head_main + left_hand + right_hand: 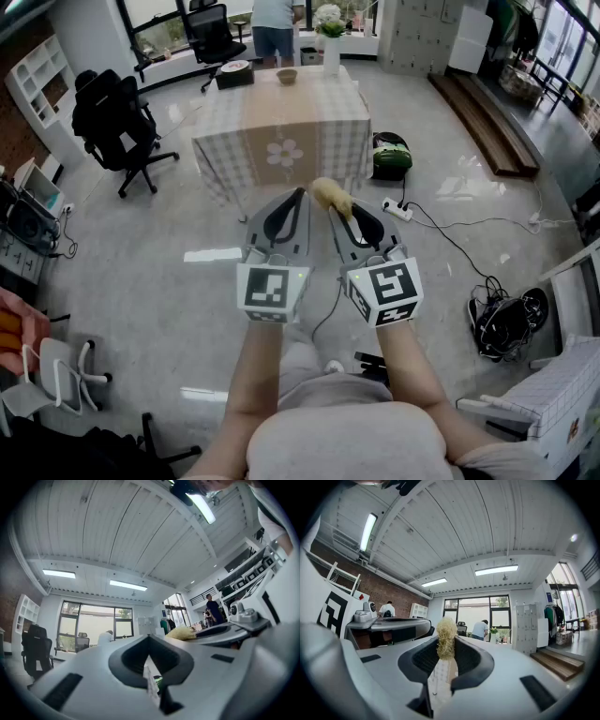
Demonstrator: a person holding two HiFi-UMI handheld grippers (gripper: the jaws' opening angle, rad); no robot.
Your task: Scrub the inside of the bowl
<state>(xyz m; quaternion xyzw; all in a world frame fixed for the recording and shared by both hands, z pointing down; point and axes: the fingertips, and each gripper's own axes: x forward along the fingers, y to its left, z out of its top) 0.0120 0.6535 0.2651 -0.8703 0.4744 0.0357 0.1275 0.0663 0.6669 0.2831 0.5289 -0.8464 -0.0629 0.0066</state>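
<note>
Head view: tan bowl (287, 76); right tool (335, 212) pinches scrubber (329, 194).

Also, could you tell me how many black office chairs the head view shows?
2 black office chairs: one left of the table, one beyond its far left corner. Others may be hidden.

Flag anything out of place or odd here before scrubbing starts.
Nothing is spilled or broken. One oddity: a white power strip and its cable lie loose on the floor right of the table, a likely trip hazard on the way to the bowl.
</note>
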